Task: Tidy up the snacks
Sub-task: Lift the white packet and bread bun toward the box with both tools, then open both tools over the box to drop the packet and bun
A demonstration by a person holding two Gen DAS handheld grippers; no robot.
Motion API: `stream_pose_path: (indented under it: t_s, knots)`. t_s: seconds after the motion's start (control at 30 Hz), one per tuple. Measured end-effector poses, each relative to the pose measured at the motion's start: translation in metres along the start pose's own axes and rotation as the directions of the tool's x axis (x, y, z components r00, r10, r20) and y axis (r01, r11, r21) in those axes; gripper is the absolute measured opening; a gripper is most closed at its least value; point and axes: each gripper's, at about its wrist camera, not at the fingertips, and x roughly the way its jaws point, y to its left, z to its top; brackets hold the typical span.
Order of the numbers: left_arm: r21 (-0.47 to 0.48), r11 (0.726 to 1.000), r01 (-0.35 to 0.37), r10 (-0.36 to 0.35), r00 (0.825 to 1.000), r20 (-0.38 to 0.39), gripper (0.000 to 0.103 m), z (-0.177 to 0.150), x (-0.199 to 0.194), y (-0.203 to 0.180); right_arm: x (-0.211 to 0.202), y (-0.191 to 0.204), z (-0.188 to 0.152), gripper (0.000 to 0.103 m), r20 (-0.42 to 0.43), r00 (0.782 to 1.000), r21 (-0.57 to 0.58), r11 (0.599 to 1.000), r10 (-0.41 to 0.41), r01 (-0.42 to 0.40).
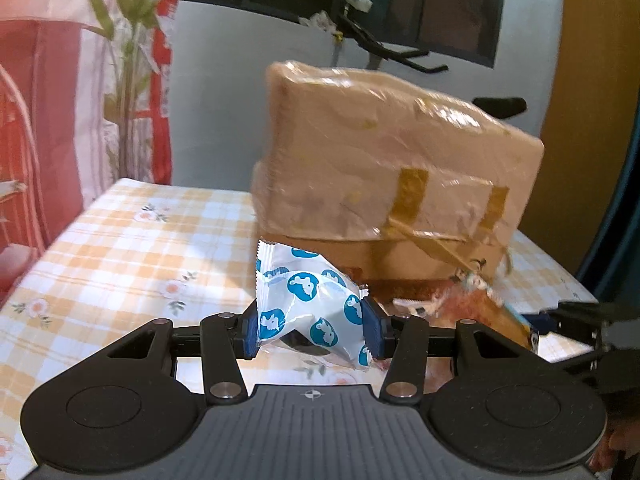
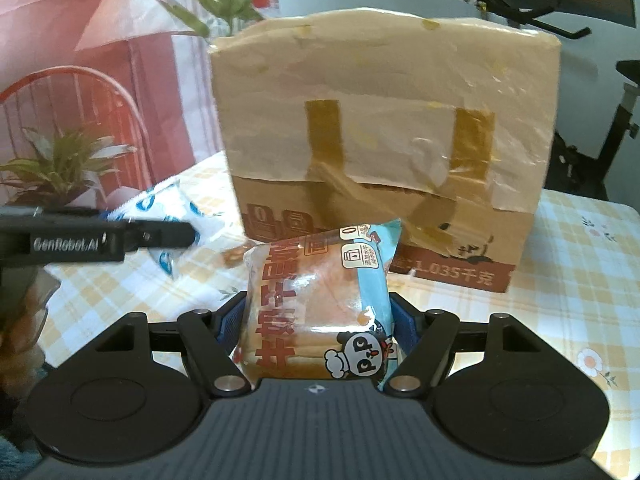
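Note:
My left gripper is shut on a white snack packet with blue rabbit prints, held just above the table in front of a cardboard box. My right gripper is shut on a packaged bread with orange lettering and a panda logo, held before the same box. In the right wrist view the left gripper shows at the left with the white packet. In the left wrist view the bread packet and the right gripper's fingers show at the right.
The box has its flap taped up and stands on a table with an orange-checked floral cloth. A potted plant and a red wire chair stand at the left. An exercise bike stands behind at the right.

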Motion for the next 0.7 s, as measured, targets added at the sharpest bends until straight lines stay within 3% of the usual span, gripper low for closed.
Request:
stream_pose_path:
  t_s: [0.2, 0.4, 0.7]
  knots:
    - [-0.020, 0.999, -0.030, 0.030, 1.000, 0.008, 0.051, 0.003, -0.006, 0.006, 0.001, 0.014, 0.003, 0.074, 0.006, 0.999, -0.049, 0.998, 0.043, -0.043]
    - [-0.015, 1.000, -0.022, 0.023, 0.998, 0.059, 0.051, 0.023, -0.019, 0.007, -0.023, 0.015, 0.023, 0.073, 0.131, 0.990, -0.073, 0.997, 0.046, -0.037]
    - [0.055, 0.998, -0.003, -0.010, 0.974, 0.228, 0.051, 0.099, -0.027, -0.008, -0.062, 0.005, 0.100, 0.074, 0.330, 0.941, -0.119, 0.992, 0.076, -0.038]
